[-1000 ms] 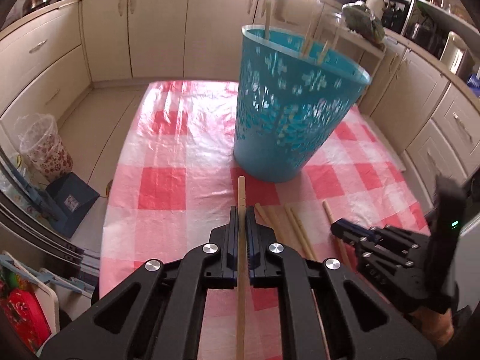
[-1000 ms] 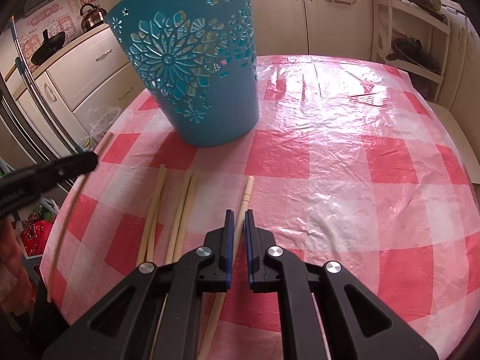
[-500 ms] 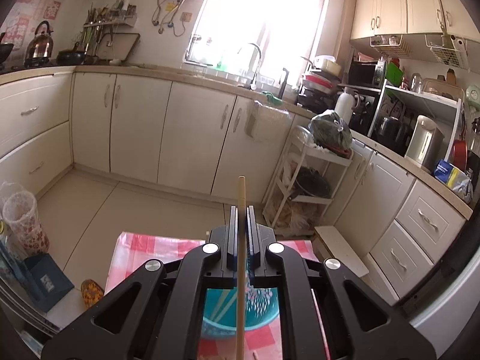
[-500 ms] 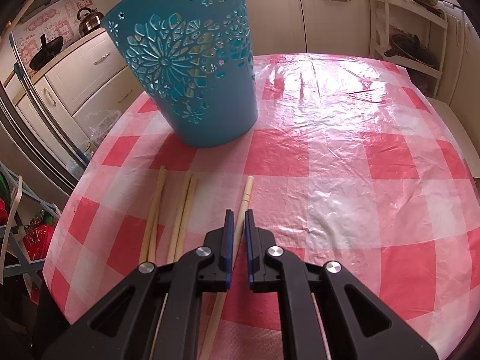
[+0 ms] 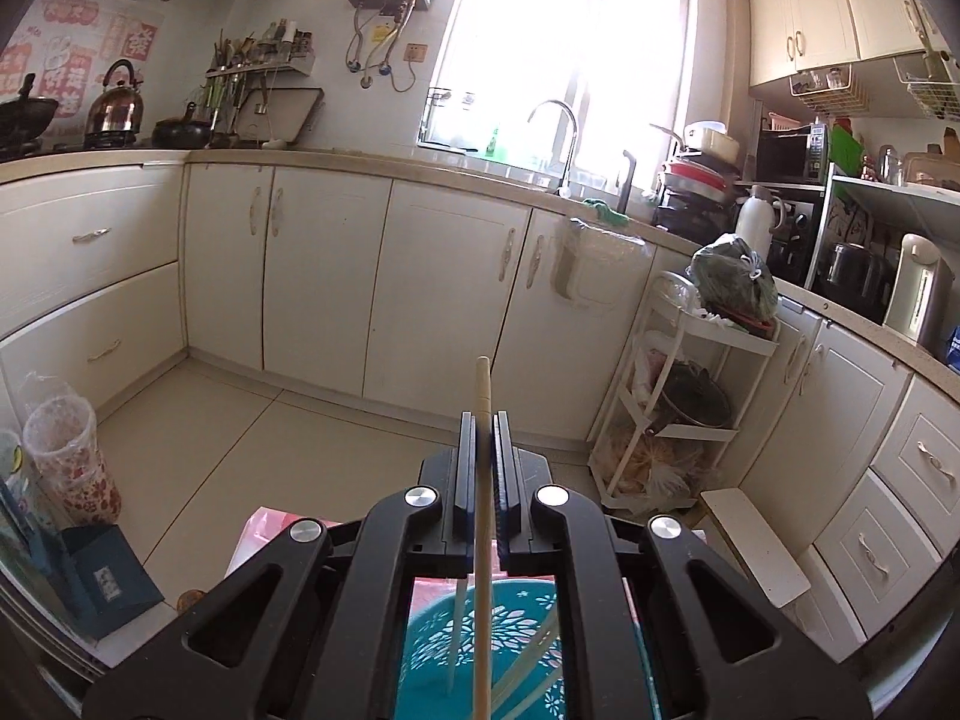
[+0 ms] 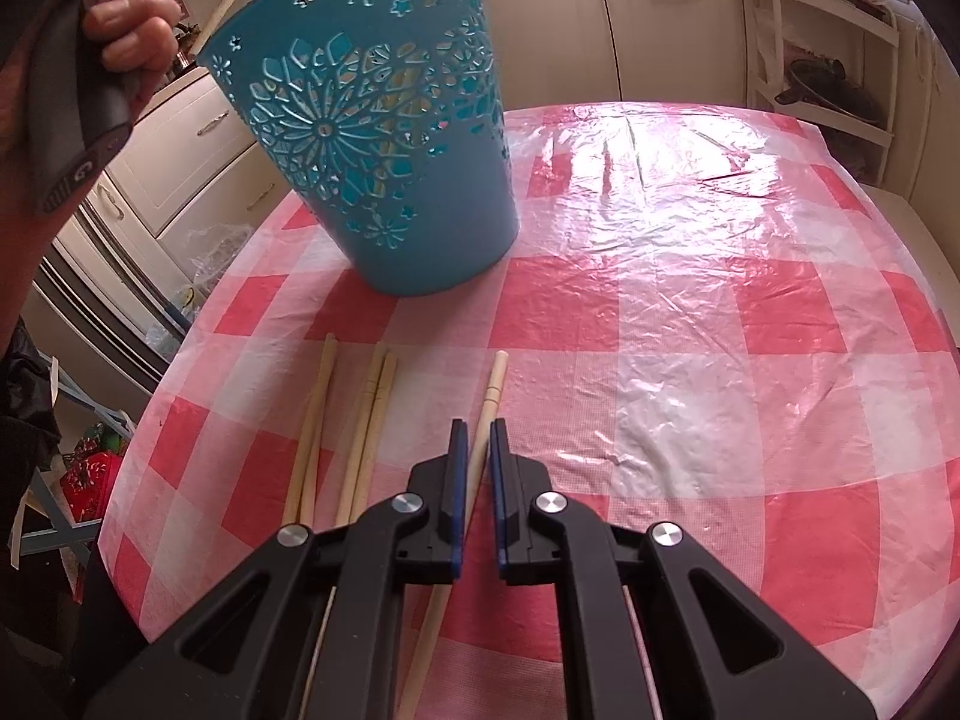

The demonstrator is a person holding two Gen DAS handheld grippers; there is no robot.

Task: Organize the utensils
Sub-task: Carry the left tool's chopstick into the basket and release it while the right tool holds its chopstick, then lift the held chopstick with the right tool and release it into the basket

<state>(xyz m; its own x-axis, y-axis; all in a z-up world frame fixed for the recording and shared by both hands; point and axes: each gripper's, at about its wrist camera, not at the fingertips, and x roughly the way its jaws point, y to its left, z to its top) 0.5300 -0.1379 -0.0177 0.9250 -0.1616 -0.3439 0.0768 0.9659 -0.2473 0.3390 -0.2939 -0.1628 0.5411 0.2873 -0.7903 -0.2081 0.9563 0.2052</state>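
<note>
the left gripper (image 5: pixel 485 438) clamps a pale wooden chopstick (image 5: pixel 482 540) above the perforated teal plastic basket (image 5: pixel 480 648). only the right view shows the slightly parted right gripper (image 6: pixel 474 450) over loose wooden chopsticks (image 6: pixel 366 420) on the near red-checked tablecloth (image 6: pixel 690 360).

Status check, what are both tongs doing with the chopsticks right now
Left tongs shut on a chopstick, upright over the blue basket. Right tongs open, straddling a table chopstick. Nothing blocking.
</note>
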